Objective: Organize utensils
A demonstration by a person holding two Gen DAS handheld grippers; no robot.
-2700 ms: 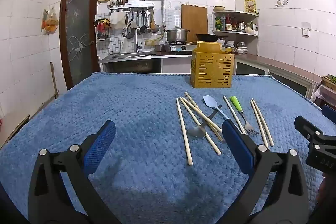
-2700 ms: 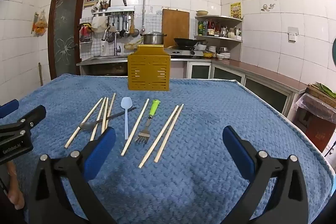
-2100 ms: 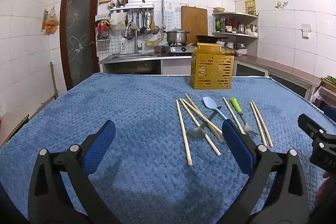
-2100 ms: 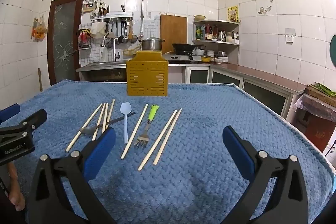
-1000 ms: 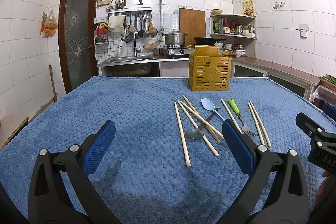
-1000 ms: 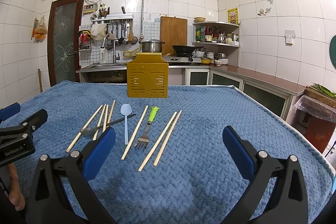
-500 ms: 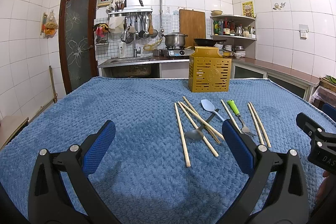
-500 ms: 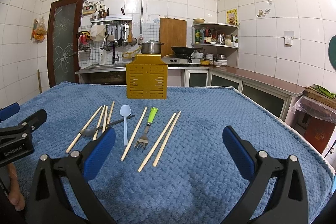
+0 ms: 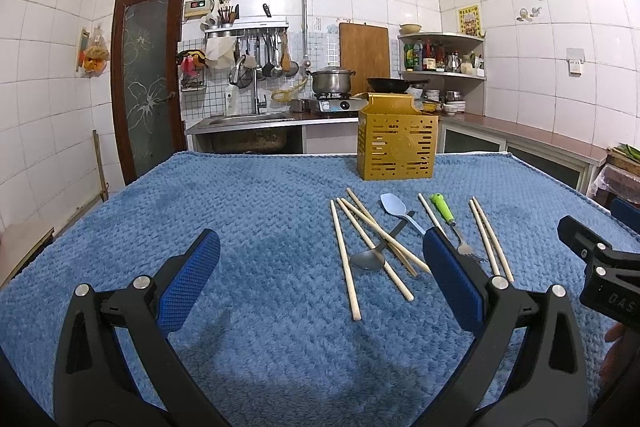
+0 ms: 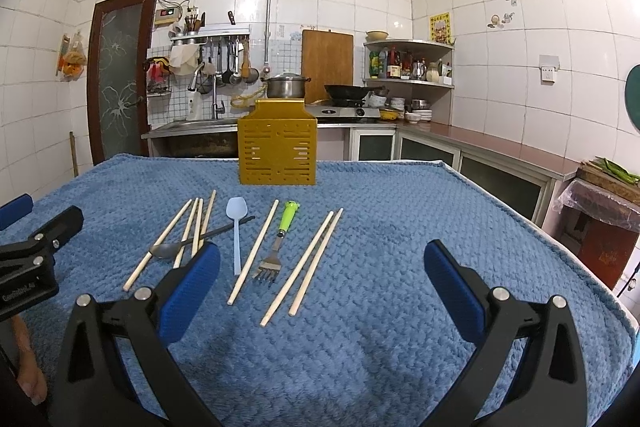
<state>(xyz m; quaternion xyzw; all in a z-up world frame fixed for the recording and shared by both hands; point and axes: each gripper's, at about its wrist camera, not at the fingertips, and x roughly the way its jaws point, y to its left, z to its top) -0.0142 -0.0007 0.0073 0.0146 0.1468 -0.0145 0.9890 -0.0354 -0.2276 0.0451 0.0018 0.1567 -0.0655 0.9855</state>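
A yellow slotted utensil holder point(image 9: 396, 142) point(image 10: 277, 148) stands upright at the far side of the blue towel. In front of it lie several wooden chopsticks point(image 10: 313, 259), a light blue plastic spoon point(image 10: 235, 225), a dark metal spoon point(image 10: 173, 247) and a fork with a green handle point(image 10: 281, 241). They also show in the left wrist view: chopsticks point(image 9: 344, 257), blue spoon point(image 9: 394, 206), metal spoon point(image 9: 369, 260), fork point(image 9: 447, 215). My left gripper point(image 9: 318, 279) is open and empty, left of the utensils. My right gripper point(image 10: 322, 281) is open and empty, just short of them.
A blue textured towel point(image 9: 248, 227) point(image 10: 400, 331) covers the table. Behind the table are a sink counter, a stove with a pot point(image 10: 285, 87) and a wok, and a corner shelf with bottles. A door point(image 9: 146, 75) is at the back left.
Both views have tilted slightly, so the holder and utensils sit a little lower in frame. Nothing on the towel has moved; both grippers stay open.
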